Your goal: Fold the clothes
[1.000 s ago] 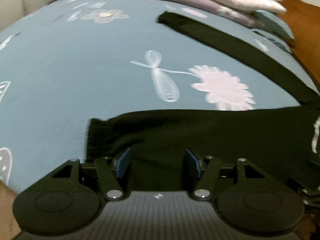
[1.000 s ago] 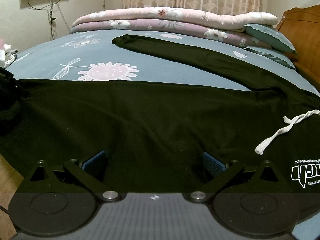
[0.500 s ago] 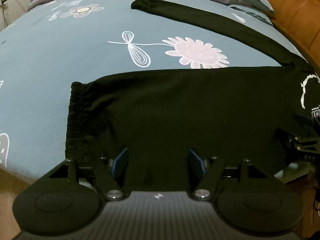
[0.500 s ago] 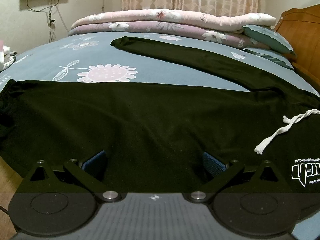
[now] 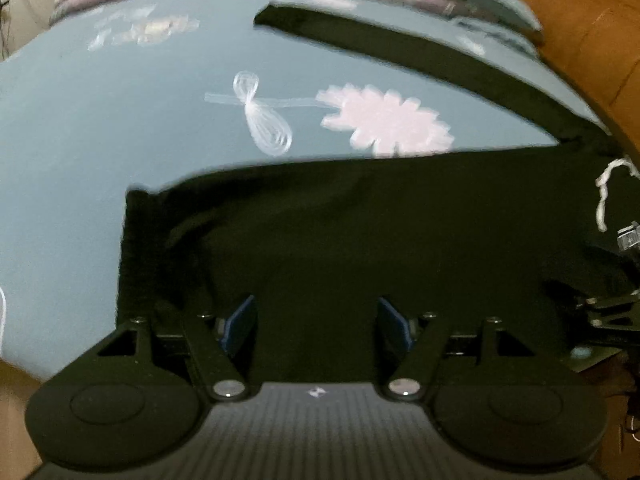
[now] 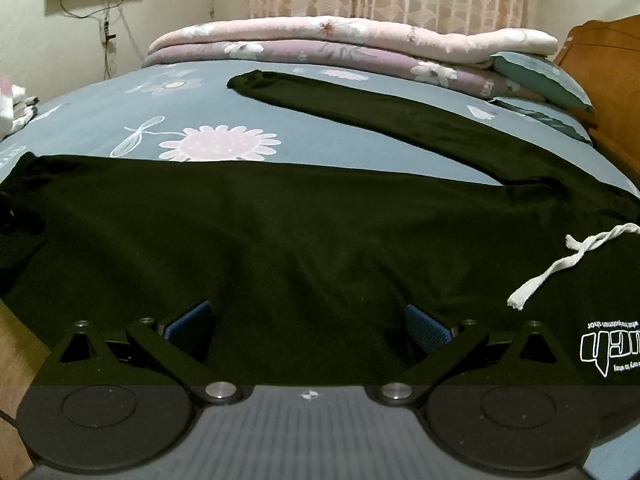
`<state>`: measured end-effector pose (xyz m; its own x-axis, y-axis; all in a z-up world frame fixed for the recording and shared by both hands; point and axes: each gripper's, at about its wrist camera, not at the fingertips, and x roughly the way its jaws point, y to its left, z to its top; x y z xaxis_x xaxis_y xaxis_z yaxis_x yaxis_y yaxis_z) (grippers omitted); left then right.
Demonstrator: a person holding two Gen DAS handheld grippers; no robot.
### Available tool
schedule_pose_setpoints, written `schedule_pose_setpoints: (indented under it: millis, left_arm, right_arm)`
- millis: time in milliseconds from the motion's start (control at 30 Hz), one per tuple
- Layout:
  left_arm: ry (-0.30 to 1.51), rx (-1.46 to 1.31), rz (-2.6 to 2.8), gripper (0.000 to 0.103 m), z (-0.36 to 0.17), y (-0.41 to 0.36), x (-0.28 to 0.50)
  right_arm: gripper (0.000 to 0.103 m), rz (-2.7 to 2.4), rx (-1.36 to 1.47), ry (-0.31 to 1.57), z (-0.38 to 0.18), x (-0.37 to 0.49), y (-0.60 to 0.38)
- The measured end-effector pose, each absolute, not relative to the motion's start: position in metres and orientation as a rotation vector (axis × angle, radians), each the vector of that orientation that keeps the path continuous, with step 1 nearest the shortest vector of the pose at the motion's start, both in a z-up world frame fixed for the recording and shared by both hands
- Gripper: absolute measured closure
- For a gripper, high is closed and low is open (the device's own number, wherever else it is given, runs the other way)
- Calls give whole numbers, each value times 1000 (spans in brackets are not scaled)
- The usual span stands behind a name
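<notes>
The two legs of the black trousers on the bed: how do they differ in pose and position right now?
The near leg lies straight across the front of the bed, right before both cameras; the far leg runs diagonally away toward the folded quilts. The near leg's cuff sits at the left edge of the bed, while the far leg's cuff lies mid-sheet. Both are flat, unfolded and joined at the right by the white drawstring.

Black trousers [image 6: 304, 224] (blue floral sheet [image 6: 360, 152]).

Black trousers [image 6: 304, 232] lie flat on the bed, legs seemingly splayed.
</notes>
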<state>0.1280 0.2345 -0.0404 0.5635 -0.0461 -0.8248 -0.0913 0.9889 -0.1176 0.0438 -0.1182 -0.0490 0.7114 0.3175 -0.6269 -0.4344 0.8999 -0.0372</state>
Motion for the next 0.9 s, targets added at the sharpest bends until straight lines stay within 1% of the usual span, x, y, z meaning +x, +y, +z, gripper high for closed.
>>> schedule_pose_setpoints:
  millis: [33, 133, 200, 367, 533, 633, 900]
  left_arm:
    - [969, -147, 21, 31, -41, 234, 126]
    - [974, -192, 32, 32, -37, 240, 118]
    - [946, -214, 26, 32, -31, 244, 117]
    - [872, -215, 34, 32, -23, 244, 138]
    - [852, -260, -60, 32, -26, 232, 157]
    - [873, -269, -102, 32, -29, 227, 165]
    - [932, -250, -226, 31, -27, 221, 188]
  right_arm:
    - [0, 421, -185, 656, -49, 43, -119]
    - [0, 421, -191, 655, -48, 43, -119]
    - [0, 431, -204, 668, -44, 45, -118]
    - [0, 388, -191, 607, -26, 61, -125]
    - [0, 323, -121, 730, -41, 89, -131]
    - [0, 314, -104, 730, -43, 89, -131]
    - [0, 288, -104, 816, -37, 98, -127]
